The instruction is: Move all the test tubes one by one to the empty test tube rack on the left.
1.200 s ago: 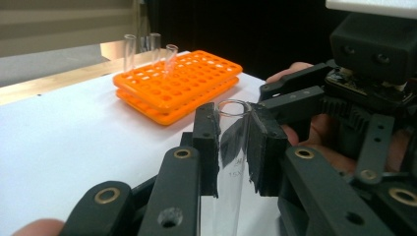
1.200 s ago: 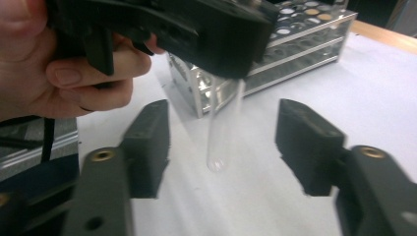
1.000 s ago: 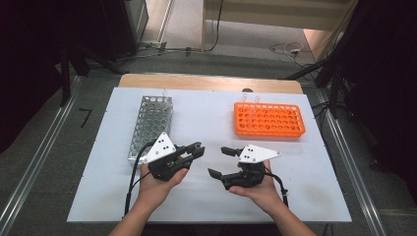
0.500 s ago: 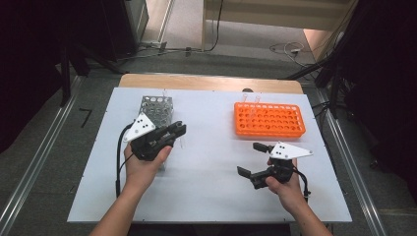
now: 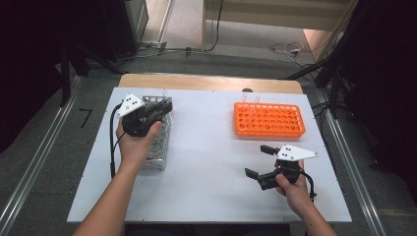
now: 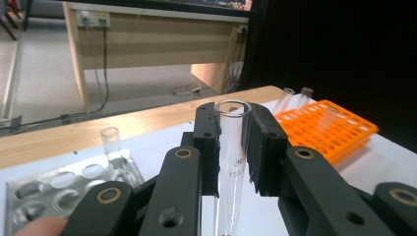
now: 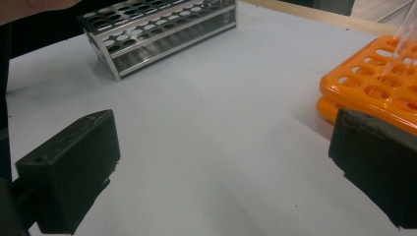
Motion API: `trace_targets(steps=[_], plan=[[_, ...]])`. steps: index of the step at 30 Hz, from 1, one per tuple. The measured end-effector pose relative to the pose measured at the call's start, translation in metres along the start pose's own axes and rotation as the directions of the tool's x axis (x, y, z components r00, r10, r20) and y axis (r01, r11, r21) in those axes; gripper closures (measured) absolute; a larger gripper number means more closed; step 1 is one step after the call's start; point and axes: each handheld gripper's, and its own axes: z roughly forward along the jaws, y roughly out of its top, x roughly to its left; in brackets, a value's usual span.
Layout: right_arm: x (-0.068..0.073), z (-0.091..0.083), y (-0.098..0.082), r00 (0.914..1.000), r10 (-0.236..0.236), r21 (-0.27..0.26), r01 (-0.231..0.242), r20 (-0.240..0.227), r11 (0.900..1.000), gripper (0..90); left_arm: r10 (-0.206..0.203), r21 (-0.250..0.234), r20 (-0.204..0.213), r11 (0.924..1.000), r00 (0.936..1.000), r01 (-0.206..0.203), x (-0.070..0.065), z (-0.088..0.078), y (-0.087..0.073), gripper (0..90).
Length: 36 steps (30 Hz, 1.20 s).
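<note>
My left gripper (image 5: 164,105) hovers over the far end of the metal rack (image 5: 158,147) at the table's left. It is shut on a clear test tube (image 6: 230,162), held upright just below its rim. One more tube (image 6: 112,145) stands in the metal rack (image 6: 59,187). At the right front my right gripper (image 5: 259,161) is open; its jaws have just been opening, with nothing between them. In the right gripper view its gripper (image 7: 221,172) faces bare table, the orange rack (image 7: 378,83) to the right.
The orange rack (image 5: 268,119) sits at the back right with two clear tubes (image 5: 251,98) at its far edge. A wooden strip (image 5: 211,82) borders the white table (image 5: 211,162) at the back. Bare surface lies between the racks.
The left hand has carried the tube from the table's middle leftward and away, to above the metal rack. The right hand has drawn back to the right front, apart from the left gripper.
</note>
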Motion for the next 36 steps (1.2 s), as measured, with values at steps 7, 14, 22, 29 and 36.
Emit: trace_targets(steps=[7, 14, 22, 29, 36], plan=[[-0.001, 0.001, -0.002, 1.0000, 0.007, 0.003, -0.007, -0.006, 1.000, 0.0, 0.015, -0.013, -0.070, 0.9998, 0.9974, -0.016, 0.016, 0.018, 0.006, 76.2], [-0.005, 0.000, -0.004, 0.9999, 0.015, 0.001, -0.015, -0.004, 1.000, 0.0, 0.045, -0.019, -0.116, 0.9987, 0.9922, -0.047, 0.024, 0.034, 0.009, 76.2], [-0.006, -0.001, -0.004, 0.9999, 0.014, -0.003, -0.014, -0.006, 1.000, 0.0, 0.047, -0.019, -0.183, 0.9985, 0.9820, -0.051, 0.038, 0.049, 0.003, 76.3], [-0.007, -0.001, -0.004, 0.9998, 0.016, -0.007, -0.016, -0.012, 1.000, 0.0, 0.033, -0.028, -0.194, 0.9989, 0.9804, -0.039, 0.048, 0.055, -0.002, 76.3], [-0.007, -0.002, -0.004, 0.9997, 0.017, -0.009, -0.017, -0.014, 1.000, 0.0, 0.024, -0.009, -0.196, 0.9996, 0.9804, -0.026, 0.052, 0.062, -0.005, 76.3]])
